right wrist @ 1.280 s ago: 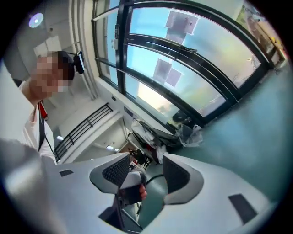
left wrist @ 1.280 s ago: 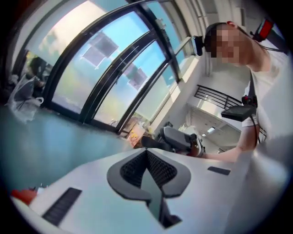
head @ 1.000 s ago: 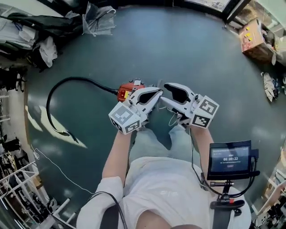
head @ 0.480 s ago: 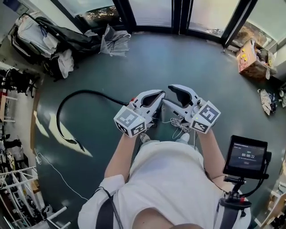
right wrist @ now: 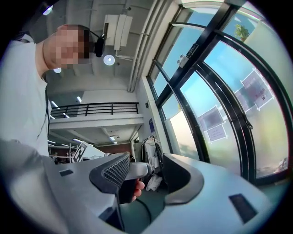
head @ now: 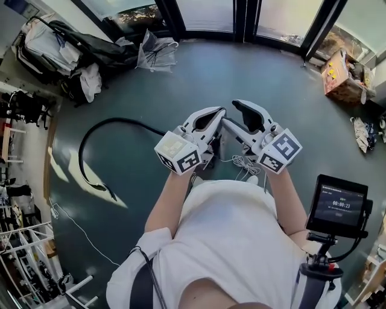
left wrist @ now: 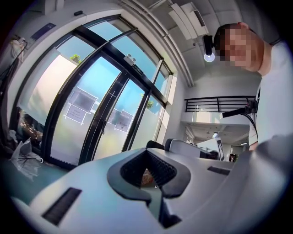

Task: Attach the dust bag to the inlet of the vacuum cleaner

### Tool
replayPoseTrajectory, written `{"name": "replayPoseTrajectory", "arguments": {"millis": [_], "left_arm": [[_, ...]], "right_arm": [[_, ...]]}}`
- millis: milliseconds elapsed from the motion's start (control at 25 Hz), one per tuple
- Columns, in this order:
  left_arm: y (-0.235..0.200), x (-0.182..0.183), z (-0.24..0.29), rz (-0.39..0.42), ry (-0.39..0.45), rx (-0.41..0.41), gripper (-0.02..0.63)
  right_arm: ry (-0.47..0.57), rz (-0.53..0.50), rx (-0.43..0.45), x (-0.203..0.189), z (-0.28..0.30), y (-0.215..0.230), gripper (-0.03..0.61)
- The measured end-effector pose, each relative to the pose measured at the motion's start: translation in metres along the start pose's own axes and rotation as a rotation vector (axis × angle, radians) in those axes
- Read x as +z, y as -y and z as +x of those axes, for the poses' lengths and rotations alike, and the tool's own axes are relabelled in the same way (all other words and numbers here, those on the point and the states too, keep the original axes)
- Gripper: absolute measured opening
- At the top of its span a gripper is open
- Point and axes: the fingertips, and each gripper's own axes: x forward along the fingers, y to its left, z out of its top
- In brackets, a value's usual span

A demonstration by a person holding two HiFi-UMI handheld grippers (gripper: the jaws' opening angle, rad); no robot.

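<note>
In the head view both grippers are held up side by side in front of the person's chest, tips nearly touching. My left gripper (head: 218, 113) is shut, and the left gripper view shows its jaws (left wrist: 149, 176) closed with nothing gripped. My right gripper (head: 232, 116) stands open and empty; between its pads (right wrist: 149, 176) only the other gripper's tip and a hand show, farther off. The vacuum's black hose (head: 90, 145) curves over the floor at left. The vacuum body lies hidden under the grippers. No dust bag is visible.
A thin white cord (head: 241, 163) hangs below the grippers. Bags and clothes (head: 66, 54) and a folded umbrella (head: 155, 53) lie at the back left by the glass doors (head: 211, 15). A cardboard box (head: 344, 75) sits back right. A screen on a stand (head: 339, 208) is at right.
Both grippers have risen together as the person straightened up. The vacuum's red body, visible a second ago beside the left gripper, is now covered. Both jaws kept their state.
</note>
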Motion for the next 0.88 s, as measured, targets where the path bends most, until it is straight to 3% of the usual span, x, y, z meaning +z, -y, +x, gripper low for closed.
{"name": "replayPoseTrajectory", "arguments": {"millis": [80,280,480,880], "left_arm": [[-0.003,0.008,0.003,-0.015,0.030,0.003,0.006],[-0.017,0.013,0.003,-0.011,0.054,0.065,0.006],[-0.019,0.021,0.008,-0.019,0.093,0.053,0.006],[-0.018,0.004,0.023,-0.040,0.052,0.016,0.006]], "right_arm": [[0.022,-0.018,-0.019,0.008,0.000,0.004,0.241],[0.129,0.093,-0.125,0.024,-0.020,0.039,0.241],[0.136,0.095,-0.189,0.026,-0.031,0.056,0.239],[0.120,0.071,-0.244,0.020,-0.044,0.066,0.240]]}}
